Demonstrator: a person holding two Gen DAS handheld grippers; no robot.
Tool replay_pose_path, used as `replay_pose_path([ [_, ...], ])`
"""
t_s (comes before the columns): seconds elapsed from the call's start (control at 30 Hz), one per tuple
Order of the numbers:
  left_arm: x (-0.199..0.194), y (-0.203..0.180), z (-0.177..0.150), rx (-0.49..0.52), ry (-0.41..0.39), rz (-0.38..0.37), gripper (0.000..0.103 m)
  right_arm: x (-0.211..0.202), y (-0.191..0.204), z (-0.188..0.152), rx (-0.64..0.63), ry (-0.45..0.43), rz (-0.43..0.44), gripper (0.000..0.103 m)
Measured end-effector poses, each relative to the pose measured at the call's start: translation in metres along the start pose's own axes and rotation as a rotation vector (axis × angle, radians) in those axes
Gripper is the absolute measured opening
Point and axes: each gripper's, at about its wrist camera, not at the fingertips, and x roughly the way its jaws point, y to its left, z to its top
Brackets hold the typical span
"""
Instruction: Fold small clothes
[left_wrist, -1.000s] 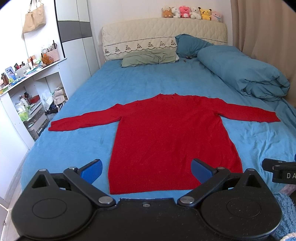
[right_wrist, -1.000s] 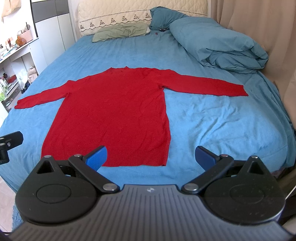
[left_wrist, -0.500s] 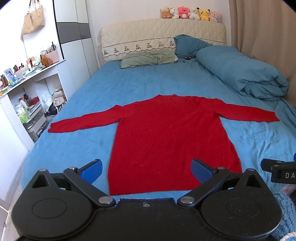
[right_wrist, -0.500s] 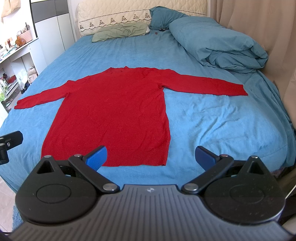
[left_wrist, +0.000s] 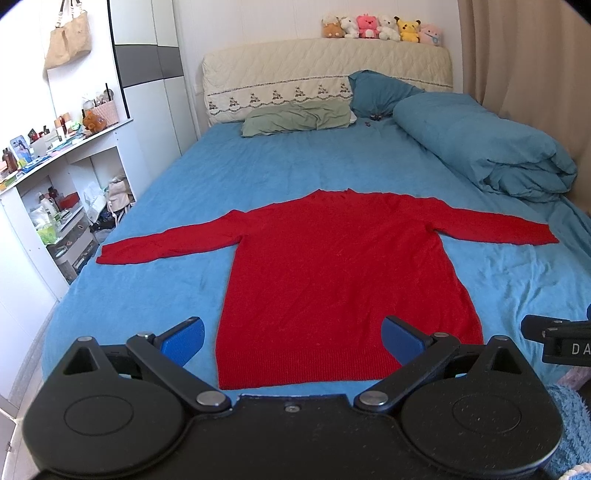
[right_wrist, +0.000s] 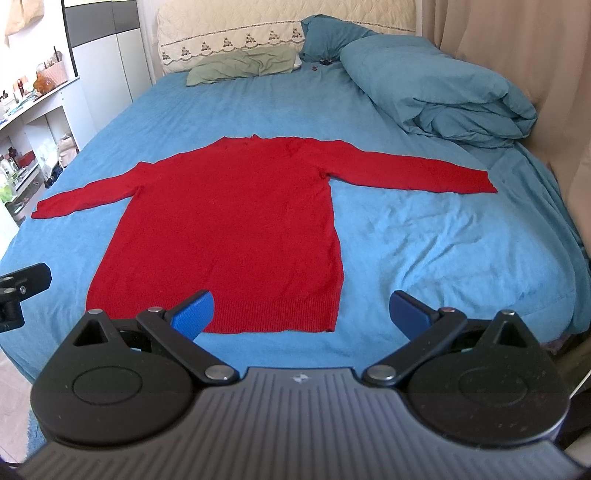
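A red long-sleeved sweater (left_wrist: 340, 273) lies flat on the blue bed sheet (left_wrist: 258, 173), hem toward me, both sleeves spread out sideways. It also shows in the right wrist view (right_wrist: 236, 225). My left gripper (left_wrist: 293, 338) is open and empty, held above the hem near the bed's front edge. My right gripper (right_wrist: 301, 310) is open and empty, above the hem's right corner. Each gripper's edge shows in the other's view.
A bunched blue duvet (left_wrist: 487, 147) lies along the right side of the bed. A green pillow (left_wrist: 295, 118) and a blue pillow (left_wrist: 380, 92) lie at the headboard. White shelves (left_wrist: 55, 206) with clutter stand left of the bed. A curtain (right_wrist: 517, 55) hangs at right.
Both grippers have stayed open and almost still. The left wrist view has shifted very slightly; the sweater has not moved.
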Motion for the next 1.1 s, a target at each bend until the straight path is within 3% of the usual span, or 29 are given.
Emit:
replay_pose_path([
  [0.63, 0.000, 0.002, 0.009, -0.014, -0.002, -0.006, 0.103, 0.000, -0.001, 0.007, -0.008, 0.005, 0.010, 0.103],
  [0.9, 0.030, -0.004, 0.063, -0.021, -0.048, -0.012, 0.103, 0.014, -0.020, 0.040, 0.025, -0.013, 0.008, 0.103],
  [1.1, 0.105, -0.031, 0.122, 0.017, -0.058, -0.063, 0.103, 0.064, -0.058, 0.090, 0.110, -0.039, -0.012, 0.103],
])
